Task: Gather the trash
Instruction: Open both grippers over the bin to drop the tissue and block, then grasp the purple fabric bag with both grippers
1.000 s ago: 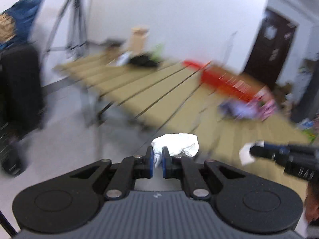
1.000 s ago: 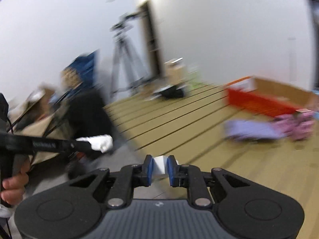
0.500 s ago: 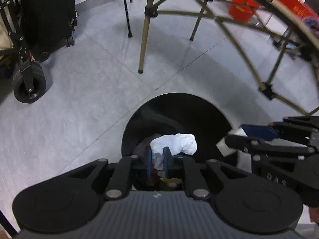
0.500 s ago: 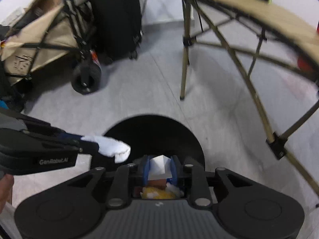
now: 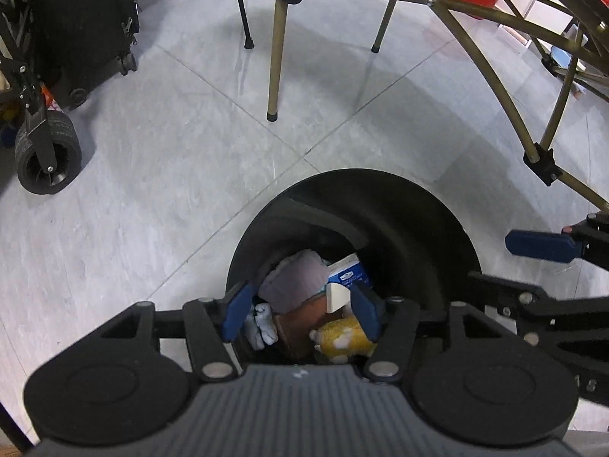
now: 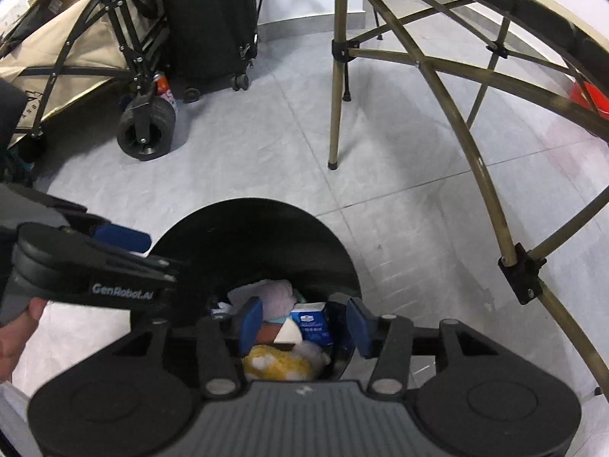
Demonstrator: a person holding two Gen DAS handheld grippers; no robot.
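So right at the bottom of both wrist views I've got my two tools parked over the black bin [image 5: 437,221], and both are spread wide with nothing between the pads: the left tool [image 5: 300,314] frames the bin's mouth at lower centre of its view, the right tool [image 6: 302,323] does the same in its own. I'm holding them pointed down over the opening because that's the only way anything let go lands inside instead of on the floor. Down in the bin sits the trash: a yellow lumpy thing [image 5: 342,339] nearest me, a brown piece [image 5: 297,323] next to it, a crumpled white wad [image 5: 262,323] at the left, a small white wedge of paper [image 5: 337,295], a blue-and-white carton [image 5: 348,272] leaning against the wall, and a greyish-pink cloth bundle [image 5: 298,278] on top toward the back. From the right view the same pile shows between my pads, carton [image 6: 312,321] just right of centre. In the left view the right tool pokes in from the right edge, so the two hang side by side over the rim. My guess is this drop is done and more fetching comes next. Further out it's grey floor tiles [image 5: 152,152], then the folding desk legs [image 5: 276,42] at top centre, a cart wheel [image 5: 47,156] at the left edge, and a black suitcase [image 6: 207,19] at the top.
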